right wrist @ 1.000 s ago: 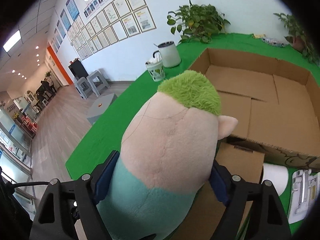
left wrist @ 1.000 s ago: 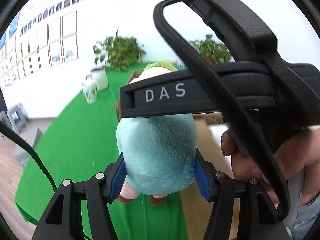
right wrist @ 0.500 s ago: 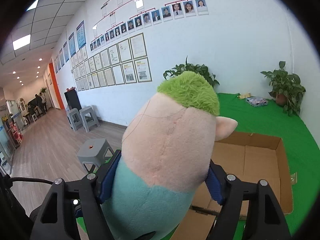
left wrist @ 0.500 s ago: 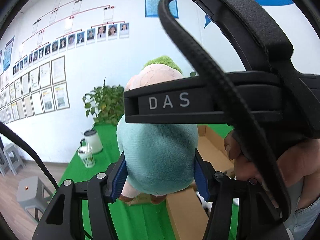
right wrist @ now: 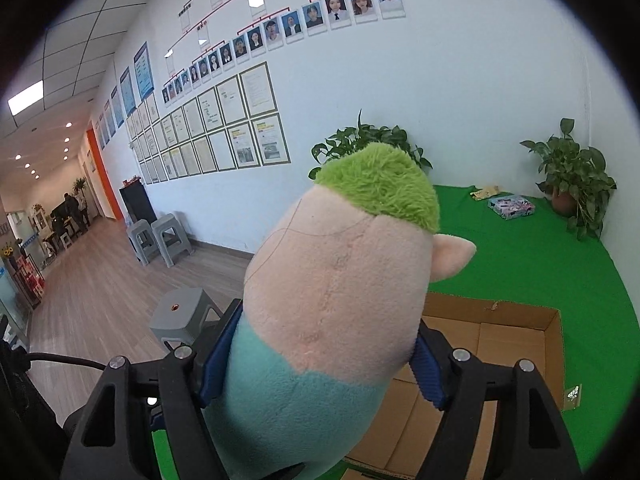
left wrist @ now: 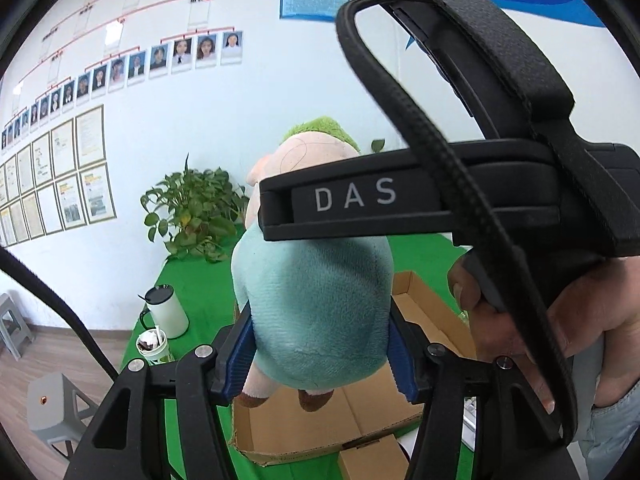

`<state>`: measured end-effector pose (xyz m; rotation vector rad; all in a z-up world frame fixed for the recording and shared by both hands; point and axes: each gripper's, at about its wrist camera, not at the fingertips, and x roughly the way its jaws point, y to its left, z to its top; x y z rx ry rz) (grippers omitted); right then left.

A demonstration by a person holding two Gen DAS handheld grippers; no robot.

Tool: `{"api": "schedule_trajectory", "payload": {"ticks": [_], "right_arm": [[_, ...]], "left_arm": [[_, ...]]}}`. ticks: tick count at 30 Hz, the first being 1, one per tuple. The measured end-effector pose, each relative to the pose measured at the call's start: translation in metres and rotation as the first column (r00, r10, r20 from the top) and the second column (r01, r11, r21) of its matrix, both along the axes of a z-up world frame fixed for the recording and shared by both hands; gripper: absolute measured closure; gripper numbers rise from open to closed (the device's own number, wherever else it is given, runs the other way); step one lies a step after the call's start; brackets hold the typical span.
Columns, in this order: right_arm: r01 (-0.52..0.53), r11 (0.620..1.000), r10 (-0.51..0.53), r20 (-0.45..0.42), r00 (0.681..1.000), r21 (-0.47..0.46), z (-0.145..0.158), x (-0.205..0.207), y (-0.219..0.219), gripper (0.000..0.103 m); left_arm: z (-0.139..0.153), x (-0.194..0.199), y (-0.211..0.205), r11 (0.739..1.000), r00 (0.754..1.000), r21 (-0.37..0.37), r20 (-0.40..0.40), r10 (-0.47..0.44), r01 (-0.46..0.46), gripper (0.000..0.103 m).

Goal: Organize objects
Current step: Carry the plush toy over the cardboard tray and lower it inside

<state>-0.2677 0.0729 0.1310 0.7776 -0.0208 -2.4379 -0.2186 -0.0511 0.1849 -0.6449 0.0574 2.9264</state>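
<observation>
A plush toy (left wrist: 316, 312) with a teal body, pink head and green hair is held in the air by both grippers. My left gripper (left wrist: 318, 354) is shut on its teal lower body, feet hanging below. My right gripper (right wrist: 316, 364) is shut on its upper body (right wrist: 332, 304), head pointing away. The right gripper's black housing and the holding hand (left wrist: 520, 320) cross the left wrist view. An open empty cardboard box (right wrist: 500, 344) lies on the green table below the toy; it also shows in the left wrist view (left wrist: 340, 420).
A white kettle (left wrist: 166, 312) and a cup (left wrist: 154, 346) stand on the green table (right wrist: 540, 264) left of the box. Potted plants (right wrist: 572, 176) stand along the wall. A patterned packet (right wrist: 512, 206) lies at the back. Grey stools (right wrist: 180, 312) stand on the floor.
Both grippers have lifted and tilted upward with the toy; the box and table have dropped lower in both views and more wall shows.
</observation>
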Motion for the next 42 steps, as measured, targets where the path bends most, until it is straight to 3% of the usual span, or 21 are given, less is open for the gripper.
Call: {"api": "schedule_trajectory", "payload": {"ticks": [7, 11, 17, 19, 24, 27, 31, 33, 35, 36, 37, 42], "right_arm": [[-0.013, 1.0, 0.014, 0.136, 0.991, -0.012, -0.052, -0.045, 0.002, 0.029], [-0.048, 0.998, 0.053, 0.211, 0.976, -0.027, -0.094, -0.065, -0.005, 0.029], [-0.092, 0.996, 0.091, 0.308, 0.947, -0.012, -0.157, -0.09, -0.025, 0.029], [-0.099, 0.995, 0.097, 0.346, 0.933, -0.011, -0.179, -0.097, -0.029, 0.029], [-0.114, 0.993, 0.089, 0.429, 0.899, 0.033, -0.228, -0.108, -0.039, 0.029], [-0.134, 0.989, 0.091, 0.457, 0.885, 0.062, -0.244, -0.109, -0.047, 0.029], [-0.129, 0.988, 0.077, 0.45, 0.89, 0.085, -0.244, -0.105, -0.054, 0.028], [-0.131, 0.985, 0.069, 0.449, 0.891, 0.109, -0.243, -0.105, -0.056, 0.027], [-0.136, 0.984, 0.069, 0.448, 0.891, 0.117, -0.241, -0.108, -0.058, 0.022], [-0.133, 0.984, 0.067, 0.452, 0.889, 0.115, -0.241, -0.11, -0.059, 0.02], [-0.123, 0.987, 0.062, 0.462, 0.885, 0.103, -0.241, -0.112, -0.058, 0.016], [-0.07, 0.997, 0.073, 0.513, 0.855, -0.025, -0.229, -0.117, -0.038, 0.015]], "left_arm": [[-0.041, -0.068, -0.008, 1.0, 0.989, -0.018, 0.146, 0.024, -0.022, 0.048], [-0.08, -0.09, -0.011, 0.998, 0.972, -0.029, 0.228, 0.052, -0.047, 0.048], [-0.151, -0.119, -0.03, 0.996, 0.934, 0.02, 0.35, 0.072, -0.085, 0.048], [-0.188, -0.075, -0.038, 0.995, 0.92, 0.04, 0.385, 0.073, -0.096, 0.048], [-0.243, -0.064, -0.041, 0.986, 0.884, 0.1, 0.462, 0.07, -0.131, 0.048], [-0.275, -0.057, -0.057, 0.982, 0.875, 0.124, 0.48, 0.065, -0.141, 0.043], [-0.273, -0.044, -0.092, 0.973, 0.895, 0.179, 0.443, 0.052, -0.145, 0.036], [-0.246, -0.021, -0.074, 0.979, 0.918, 0.139, 0.389, 0.083, -0.147, 0.037], [-0.246, -0.018, -0.076, 0.985, 0.933, 0.094, 0.344, 0.102, -0.143, 0.04], [-0.247, -0.018, -0.073, 0.988, 0.93, 0.083, 0.357, 0.092, -0.13, 0.044], [-0.251, -0.019, -0.07, 0.989, 0.921, 0.09, 0.382, 0.074, -0.117, 0.056], [-0.253, -0.011, -0.067, 0.981, 0.905, 0.122, 0.417, 0.086, -0.149, 0.059]]}}
